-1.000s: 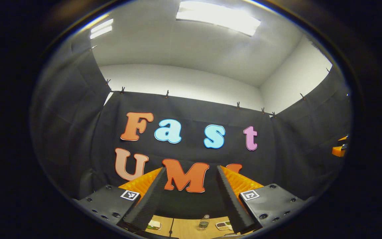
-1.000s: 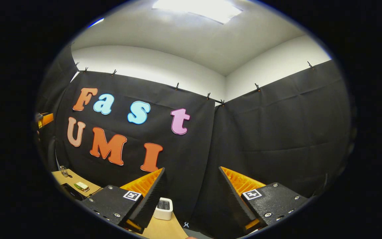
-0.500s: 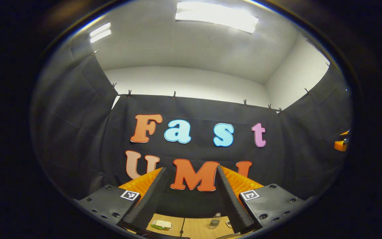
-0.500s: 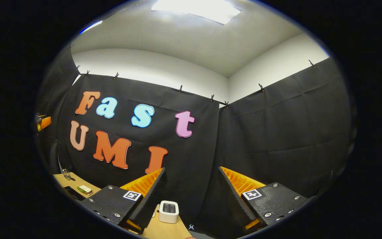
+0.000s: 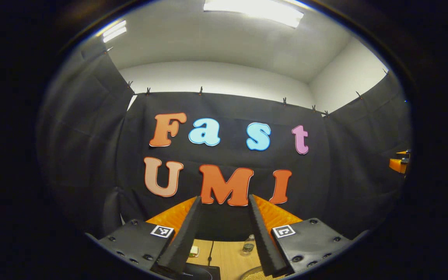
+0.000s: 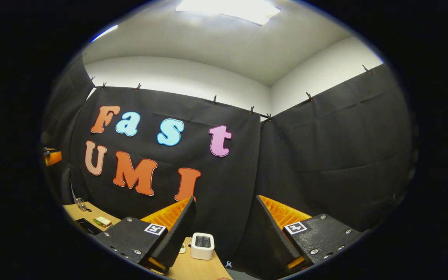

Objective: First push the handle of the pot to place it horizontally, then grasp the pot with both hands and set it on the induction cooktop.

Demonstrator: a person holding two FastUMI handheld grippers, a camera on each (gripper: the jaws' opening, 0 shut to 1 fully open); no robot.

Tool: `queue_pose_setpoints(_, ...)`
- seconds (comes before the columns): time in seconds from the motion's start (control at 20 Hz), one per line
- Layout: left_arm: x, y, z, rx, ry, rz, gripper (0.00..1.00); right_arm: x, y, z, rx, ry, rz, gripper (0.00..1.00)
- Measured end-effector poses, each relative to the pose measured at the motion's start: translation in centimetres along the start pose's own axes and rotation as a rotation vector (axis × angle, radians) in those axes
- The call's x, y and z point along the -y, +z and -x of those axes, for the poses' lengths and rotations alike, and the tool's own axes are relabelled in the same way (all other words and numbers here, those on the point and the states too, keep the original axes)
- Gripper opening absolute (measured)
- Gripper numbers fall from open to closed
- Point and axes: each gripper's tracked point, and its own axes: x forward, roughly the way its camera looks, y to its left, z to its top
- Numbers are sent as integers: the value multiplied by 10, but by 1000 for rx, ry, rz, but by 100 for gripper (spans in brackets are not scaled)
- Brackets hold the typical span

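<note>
- Left gripper [image 5: 222, 233], fingers spread wide and empty, is raised and aimed over the table [image 5: 228, 256]; the pot's rim [image 5: 253, 274] peeks at the near edge, likely its target.
- Right gripper [image 6: 224, 233] is likewise gaping, holding nothing, beside a white toaster [image 6: 202, 245].

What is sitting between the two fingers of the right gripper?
In the right gripper view, a small white toaster stands on the wooden table, showing in the open gap of the right gripper, nearer its left finger. Nothing is gripped.
</note>
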Motion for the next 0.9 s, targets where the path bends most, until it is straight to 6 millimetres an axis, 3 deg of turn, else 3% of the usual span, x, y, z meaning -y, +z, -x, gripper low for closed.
queue_pose_setpoints(0.1, 13, -26, 0, -71, -17, 7, 62, 5, -7, 2, -11, 0, 7, 95)
queue_pose_setpoints(0.25, 28, -73, 1, -194, -13, 1, 8, 13, -14, 5, -18, 10, 11, 95)
queue_pose_setpoints(0.4, 50, -141, 8, -393, -27, 50, 9, 20, -24, 5, -30, 25, 11, 95)
queue_pose_setpoints(0.55, 68, -206, 33, -606, -26, 88, 7, 29, -36, 3, -40, 37, 18, 95)
queue_pose_setpoints(0.8, 84, -303, 100, -915, 25, 116, 7, 38, -62, -2, -66, 74, -3, 95)
queue_pose_setpoints(0.9, 94, -331, 124, -1038, 49, 155, 10, 43, -78, -3, -95, 76, -4, 95)
